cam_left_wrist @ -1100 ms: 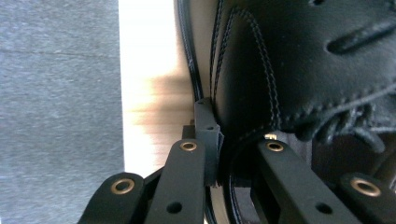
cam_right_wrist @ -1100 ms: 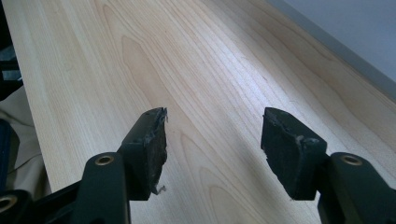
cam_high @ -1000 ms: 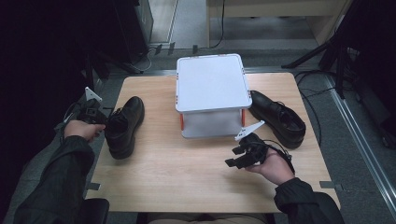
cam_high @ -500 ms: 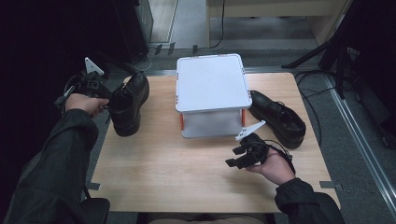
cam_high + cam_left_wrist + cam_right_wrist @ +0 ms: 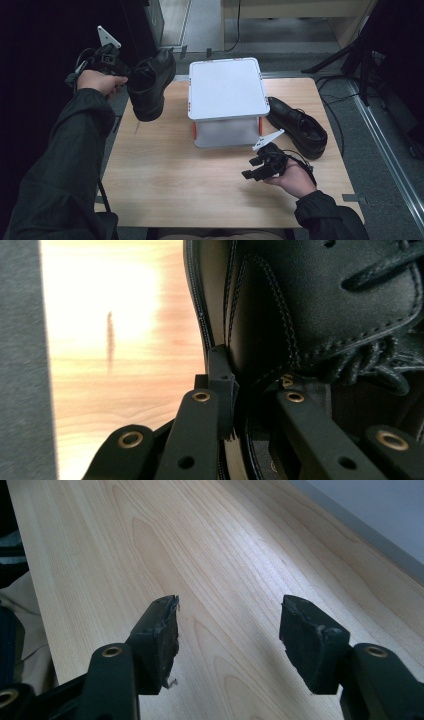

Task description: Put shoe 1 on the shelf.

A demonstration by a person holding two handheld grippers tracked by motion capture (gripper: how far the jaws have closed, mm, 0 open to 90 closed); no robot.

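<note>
My right gripper (image 5: pixel 248 169) hovers with jaws wide over the table (image 5: pixel 165 190), in front of the white box (image 5: pixel 226 100). Left of that box, my left gripper (image 5: pixel 126 79) pinches the black shoe (image 5: pixel 150 82) by its collar, lifted clear.

The high view is dim around its edges, while the tabletop (image 5: pixel 200 185) is evenly lit. In the left gripper view glare washes out the wood; the jaws' bases blur. The right gripper view shows soft shadows.
</note>
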